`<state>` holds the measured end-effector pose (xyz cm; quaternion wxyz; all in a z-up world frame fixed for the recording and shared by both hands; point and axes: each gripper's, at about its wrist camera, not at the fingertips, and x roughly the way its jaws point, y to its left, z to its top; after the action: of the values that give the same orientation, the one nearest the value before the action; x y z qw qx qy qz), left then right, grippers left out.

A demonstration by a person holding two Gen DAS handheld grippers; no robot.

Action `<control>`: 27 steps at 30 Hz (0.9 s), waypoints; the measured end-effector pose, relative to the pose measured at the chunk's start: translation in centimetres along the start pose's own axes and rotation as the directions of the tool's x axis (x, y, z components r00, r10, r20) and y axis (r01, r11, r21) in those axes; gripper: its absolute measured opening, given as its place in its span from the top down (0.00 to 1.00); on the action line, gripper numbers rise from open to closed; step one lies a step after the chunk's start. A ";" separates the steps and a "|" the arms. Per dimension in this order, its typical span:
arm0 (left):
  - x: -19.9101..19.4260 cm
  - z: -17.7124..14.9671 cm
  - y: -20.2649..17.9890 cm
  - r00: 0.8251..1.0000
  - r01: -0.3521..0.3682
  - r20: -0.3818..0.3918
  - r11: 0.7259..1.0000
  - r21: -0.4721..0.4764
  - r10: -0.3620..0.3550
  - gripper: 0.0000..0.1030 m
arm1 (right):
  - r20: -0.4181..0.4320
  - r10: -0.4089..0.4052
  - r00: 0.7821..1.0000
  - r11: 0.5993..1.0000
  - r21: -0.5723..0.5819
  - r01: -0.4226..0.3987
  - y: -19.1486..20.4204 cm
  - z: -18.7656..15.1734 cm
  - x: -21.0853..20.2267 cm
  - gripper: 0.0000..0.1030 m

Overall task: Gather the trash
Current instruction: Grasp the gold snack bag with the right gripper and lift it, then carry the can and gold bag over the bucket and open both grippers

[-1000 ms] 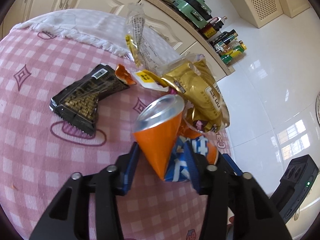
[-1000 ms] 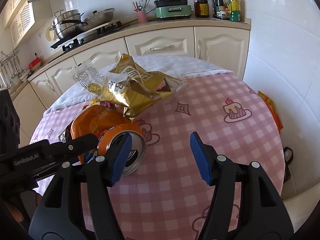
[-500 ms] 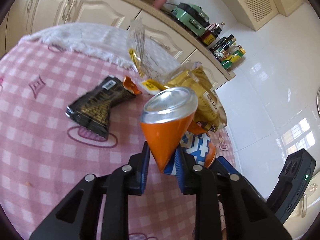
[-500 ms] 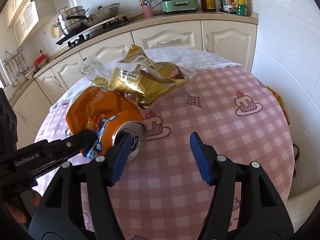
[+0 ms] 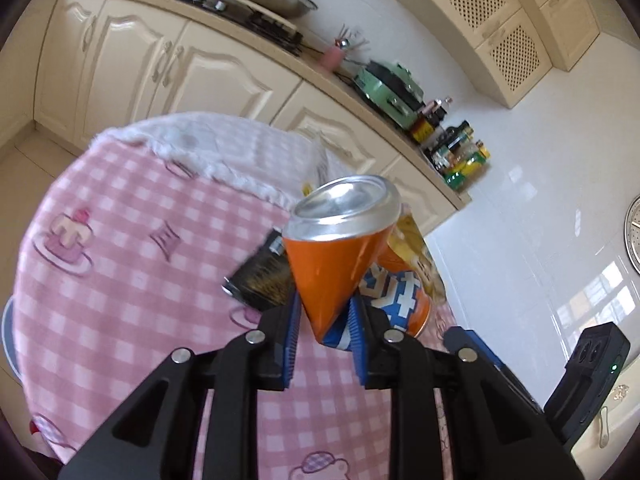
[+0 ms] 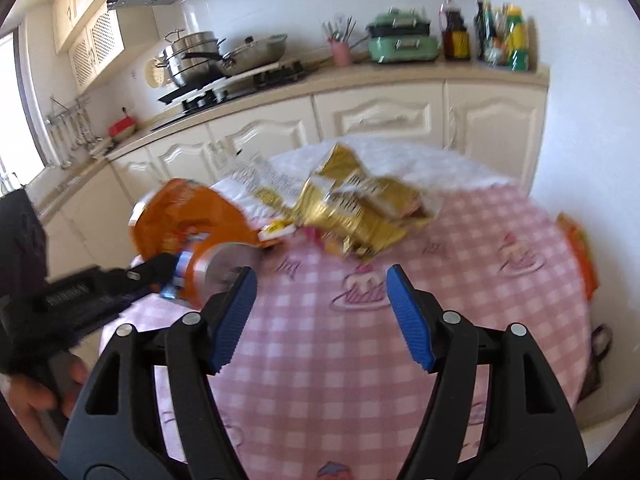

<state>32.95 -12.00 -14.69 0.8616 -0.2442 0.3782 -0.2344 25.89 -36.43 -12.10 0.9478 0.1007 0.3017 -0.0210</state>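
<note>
Surface: I see a round table (image 6: 460, 264) under a pink checked cloth (image 5: 132, 280) printed with cakes, with a white fringed cloth (image 5: 208, 148) over its far side.

Room: I note cream cabinets (image 6: 384, 120) and a counter (image 6: 360, 76) carrying a hob (image 6: 240, 84) with steel pots (image 6: 192, 60), a pink utensil cup (image 6: 340, 50), a green cooker (image 6: 400, 42) and bottles (image 6: 500, 38). White tiled walls all round.

Trash on the table: a gold bag (image 6: 352, 208) and a clear printed wrapper (image 6: 264, 178) near the middle; a black packet (image 5: 260, 276) lying flat past the can in the left view; an orange wrapper (image 6: 580, 248) at the table's right edge.

Left tongs (image 5: 324, 320): my left pair is narrowed on a crushed orange can (image 5: 336, 240), pinching its dented lower part, silver top tilted up and away. The can is off the cloth. An orange bag (image 6: 180, 216) sits just behind it; I cannot tell whether the two touch.

Right tongs (image 6: 320, 320): my right pair is spread wide with nothing between the blue pads (image 6: 408, 320), low over the near cloth, just beside the can.
</note>
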 end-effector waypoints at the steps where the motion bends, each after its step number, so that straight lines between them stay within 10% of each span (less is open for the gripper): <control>1: -0.5 0.2 0.1 0.999 -0.021 0.025 1.000 0.005 0.021 0.80 | 0.000 -0.017 1.000 1.000 -0.005 0.017 -0.1 0.2 0.3 0.33; 12: -3.5 2.4 -0.4 0.979 -0.155 0.145 0.984 0.082 0.142 0.80 | -0.111 -0.210 0.971 0.934 -0.315 0.166 1.2 3.0 9.6 0.28; 15: -4.1 2.6 0.3 0.980 -0.149 0.141 0.986 0.073 0.138 0.80 | -0.169 -0.176 0.970 0.963 -0.235 0.133 -0.2 2.7 10.1 0.76; 27: -9.3 2.2 2.7 0.978 -0.108 0.182 0.993 0.046 0.098 0.81 | 0.011 -0.068 0.998 0.985 -0.159 0.069 5.4 2.0 -0.5 0.83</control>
<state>29.60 -3.94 -9.97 0.9097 -0.2204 0.3044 -0.1769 27.18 -31.57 -9.23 0.9523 0.0141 0.3033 -0.0298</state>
